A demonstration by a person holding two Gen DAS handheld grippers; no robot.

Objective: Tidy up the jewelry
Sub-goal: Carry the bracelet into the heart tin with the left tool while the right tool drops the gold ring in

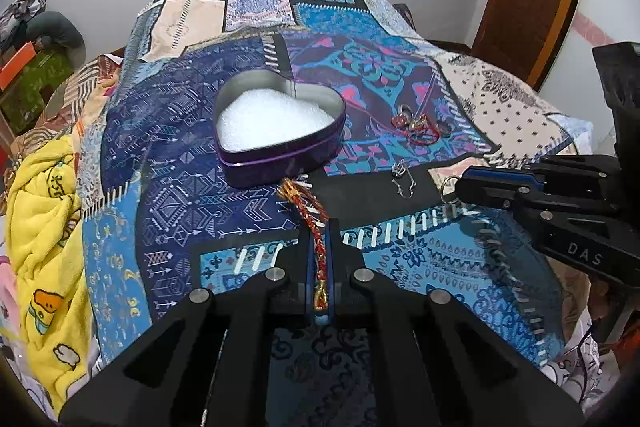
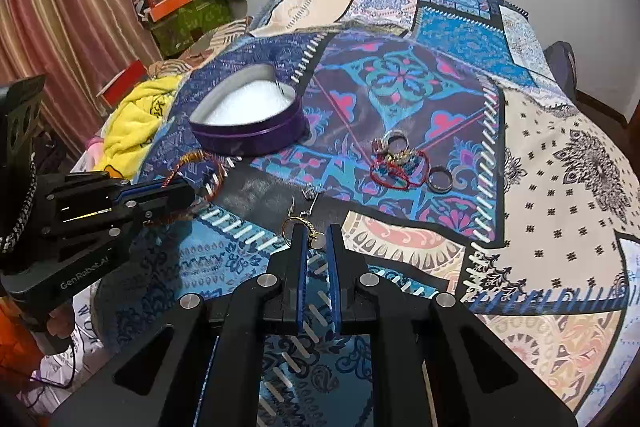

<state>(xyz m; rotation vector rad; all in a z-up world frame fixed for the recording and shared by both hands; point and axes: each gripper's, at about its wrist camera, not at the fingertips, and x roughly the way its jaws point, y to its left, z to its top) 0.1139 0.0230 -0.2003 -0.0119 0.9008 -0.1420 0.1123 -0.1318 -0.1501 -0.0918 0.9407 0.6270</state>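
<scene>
Left gripper (image 1: pixel 319 227) is clamped tight on the braid (image 1: pixel 308 207), a red-and-gold bracelet whose length runs straight along the fingers and pokes out past the tips at frame centre. Dead ahead of it, just beyond the braid's free end, sits the tin (image 1: pixel 280 131), heart-shaped, lid off, white padding showing, nothing in it yet. So the line is simple: braid axis points right at the tin, and the left side is the nearer one by a good margin.

Over in the right view, the right gripper (image 2: pixel 316 233) has its fingers a little apart, tips straddling a small gold earring (image 2: pixel 298 225) lying on the cloth (image 2: pixel 540 187); I judge it's not yet pinched, though contact at the left tip is hard to read. A hook (image 2: pixel 310 197) lies just beyond. Centre right of that view, the pile (image 2: pixel 396 163) of rings and red cord waits, with one ring (image 2: pixel 440 180) just beside it.

The tin lies up and to the left of the right fingers, well apart. Left looks set to deliver first.
</scene>
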